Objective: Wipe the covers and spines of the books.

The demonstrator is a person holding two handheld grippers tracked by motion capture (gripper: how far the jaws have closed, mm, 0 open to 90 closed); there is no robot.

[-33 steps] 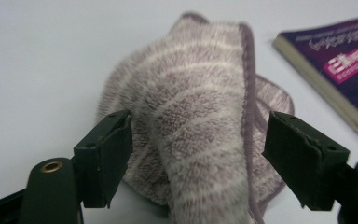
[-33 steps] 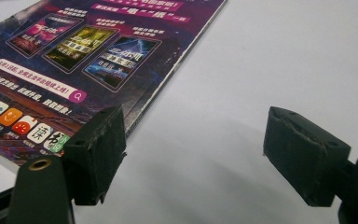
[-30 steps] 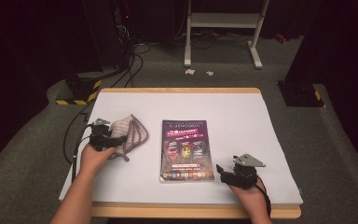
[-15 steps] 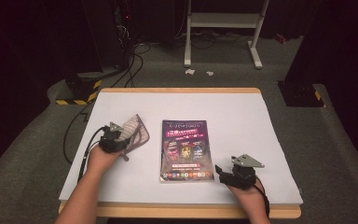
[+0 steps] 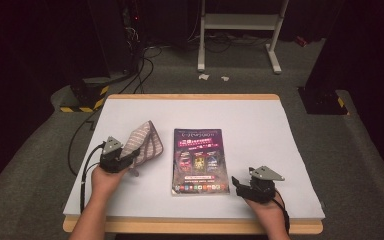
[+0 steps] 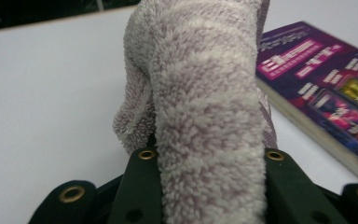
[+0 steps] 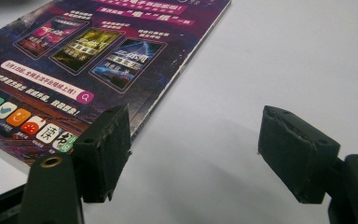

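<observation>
Left gripper (image 5: 125,156) had just closed, clamped on the towel (image 6: 205,107); soft, light, floppy, so I gripped the bunched fold. Right gripper (image 7: 193,151) stood open.

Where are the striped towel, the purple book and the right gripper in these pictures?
striped towel (image 5: 147,143), high view, on its raised striped face.
purple book (image 5: 200,160), high view, on the middle of its cover.
right gripper (image 7: 193,149), right gripper view, midway between its open fingertips.

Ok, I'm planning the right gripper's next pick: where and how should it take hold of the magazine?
Judging by its pose, grip the magazine at its right long edge near the lower corner, sliding one jaw under from the right. It lies flat and thin, that edge faces the open right gripper, and bare table lies beside it.
</observation>
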